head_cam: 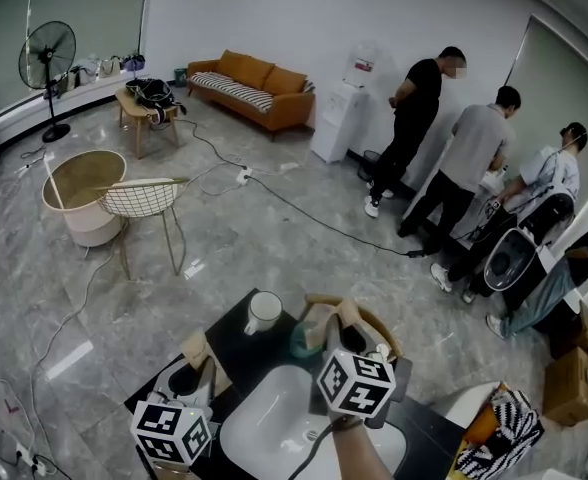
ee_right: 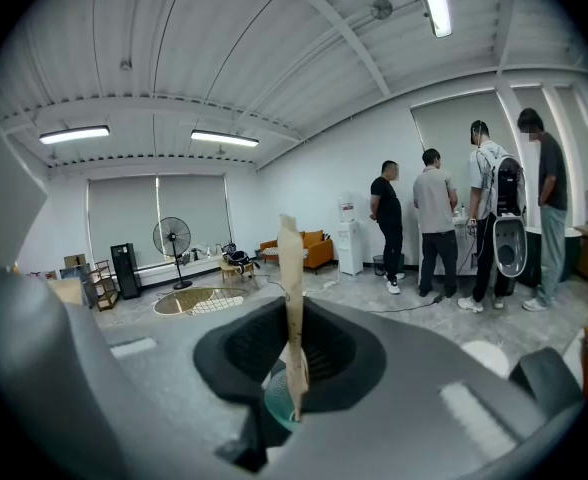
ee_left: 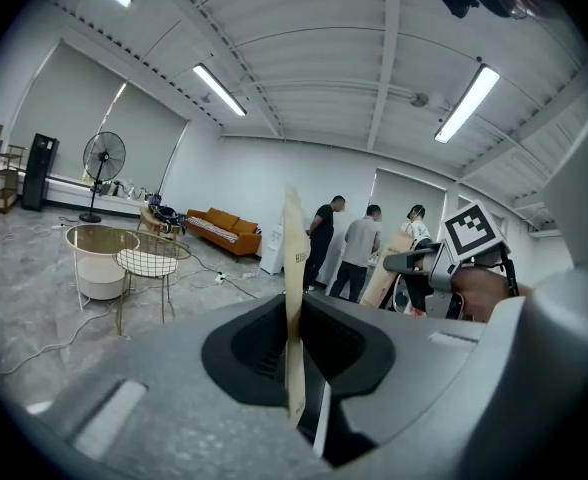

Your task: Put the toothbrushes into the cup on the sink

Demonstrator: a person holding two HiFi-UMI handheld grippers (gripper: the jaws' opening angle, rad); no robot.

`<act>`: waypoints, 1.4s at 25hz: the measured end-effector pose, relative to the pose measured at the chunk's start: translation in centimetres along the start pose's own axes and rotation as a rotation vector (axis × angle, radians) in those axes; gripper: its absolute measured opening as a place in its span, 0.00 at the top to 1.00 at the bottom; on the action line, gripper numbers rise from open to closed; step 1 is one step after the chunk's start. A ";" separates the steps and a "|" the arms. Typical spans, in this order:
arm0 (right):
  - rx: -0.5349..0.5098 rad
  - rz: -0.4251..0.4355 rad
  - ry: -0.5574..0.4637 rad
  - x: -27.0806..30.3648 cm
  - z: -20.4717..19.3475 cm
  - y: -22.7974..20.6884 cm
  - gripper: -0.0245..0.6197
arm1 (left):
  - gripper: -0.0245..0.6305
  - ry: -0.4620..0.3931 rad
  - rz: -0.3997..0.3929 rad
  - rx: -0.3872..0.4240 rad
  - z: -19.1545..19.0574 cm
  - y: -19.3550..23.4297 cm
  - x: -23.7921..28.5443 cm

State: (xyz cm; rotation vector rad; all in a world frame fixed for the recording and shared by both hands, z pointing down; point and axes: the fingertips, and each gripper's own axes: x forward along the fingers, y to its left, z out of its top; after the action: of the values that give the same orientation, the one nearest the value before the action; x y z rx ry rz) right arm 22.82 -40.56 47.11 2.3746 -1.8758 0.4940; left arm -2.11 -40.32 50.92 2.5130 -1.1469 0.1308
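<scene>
1. At the upper left of the head view, a standing fan [head_cam: 47,56] is on the marble floor. Right of it and lower is a wire chair [head_cam: 142,198].
2. At the lower left, the left gripper [head_cam: 196,348] hovers over a dark counter [head_cam: 236,343]. In the left gripper view, its beige jaws are pressed into one narrow line. A thin white strip [ee_left: 324,430] shows at their lower end, but it cannot be told what it is or whether it is pinched.
3. The white cup [head_cam: 264,310] stands upright on the counter, at its far edge, between the two grippers.
4. The white sink [head_cam: 264,428] fills the bottom centre, nearer the viewer than the cup.
5. A teal round thing [head_cam: 301,346] sits just right of the cup, at the sink's far rim.
6. The right gripper [head_cam: 336,316] is right of centre, over the teal thing. In the right gripper view, its jaws are likewise narrowed to a single beige line, with the teal thing visible beneath.
7. No toothbrush can be identified with certainty.
8. At the upper right, several people [head_cam: 474,158] stand together.
</scene>
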 end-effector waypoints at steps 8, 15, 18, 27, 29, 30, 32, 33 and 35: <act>-0.014 -0.012 0.033 1.2 -2.4 0.1 0.91 | 0.90 0.005 0.005 -0.017 -0.5 0.6 0.2; 0.008 -0.019 0.054 2.0 -3.5 -0.4 0.91 | 0.90 0.012 0.013 -0.019 -0.4 0.5 0.5; 0.031 -0.009 0.059 2.2 -3.9 -0.4 0.91 | 0.90 0.016 0.016 -0.021 -0.6 0.4 0.5; 0.026 -0.005 0.047 2.5 -4.1 -0.2 0.75 | 0.90 0.019 0.018 -0.025 -0.9 0.5 0.5; 0.009 -0.020 0.036 2.5 -3.8 -0.3 0.72 | 0.90 0.018 0.015 -0.025 -0.9 0.5 0.6; 0.004 -0.028 0.032 2.4 -3.7 -0.4 0.72 | 0.90 0.017 0.014 -0.025 -0.9 0.4 0.7; -0.007 -0.042 0.021 2.3 -3.4 -0.7 0.70 | 0.90 0.015 0.010 -0.024 -0.8 0.3 0.7; -0.015 -0.049 0.015 2.1 -3.1 -0.8 0.70 | 0.90 0.013 0.008 -0.023 -0.7 0.2 0.7; -0.027 -0.059 0.001 1.8 -2.5 -0.8 0.70 | 0.90 0.009 0.004 -0.021 -0.4 0.0 0.7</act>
State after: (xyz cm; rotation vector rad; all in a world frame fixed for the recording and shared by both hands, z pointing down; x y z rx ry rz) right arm 23.42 -41.44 50.07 2.4040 -1.7937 0.4620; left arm -1.65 -40.67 51.42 2.4895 -1.1437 0.1306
